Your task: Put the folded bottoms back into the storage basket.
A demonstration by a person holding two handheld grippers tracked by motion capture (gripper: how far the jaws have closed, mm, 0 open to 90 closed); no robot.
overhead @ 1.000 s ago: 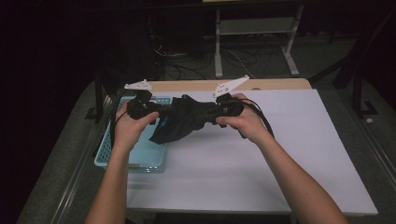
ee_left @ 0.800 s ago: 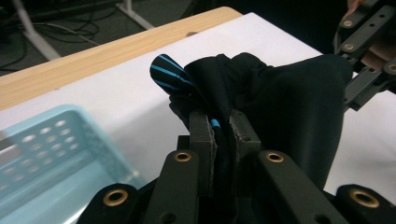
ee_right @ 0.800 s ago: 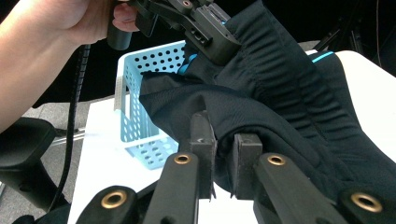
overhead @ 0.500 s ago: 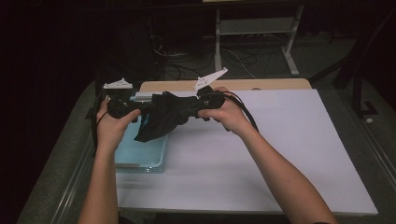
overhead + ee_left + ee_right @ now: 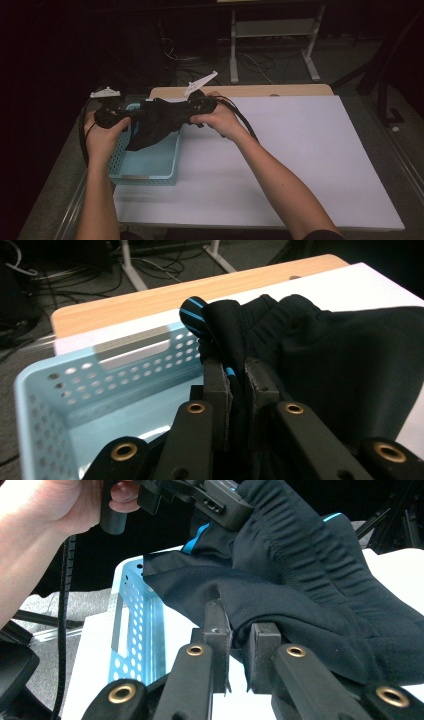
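Both grippers have carried the black garment (image 5: 155, 125) leftward; I now hold it over the blue basket (image 5: 145, 167). Left gripper (image 5: 235, 375) and right gripper (image 5: 235, 630): each pinching fabric. Risk: drooping cloth may snag the basket rim (image 5: 35, 375) or spill outside.

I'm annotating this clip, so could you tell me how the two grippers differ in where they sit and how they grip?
The left gripper is over the blue basket; the right gripper is by its far right corner. The left pinches the black garment at a blue-striped edge; the right pinches plain black fabric. Both are shut on it, holding it up.
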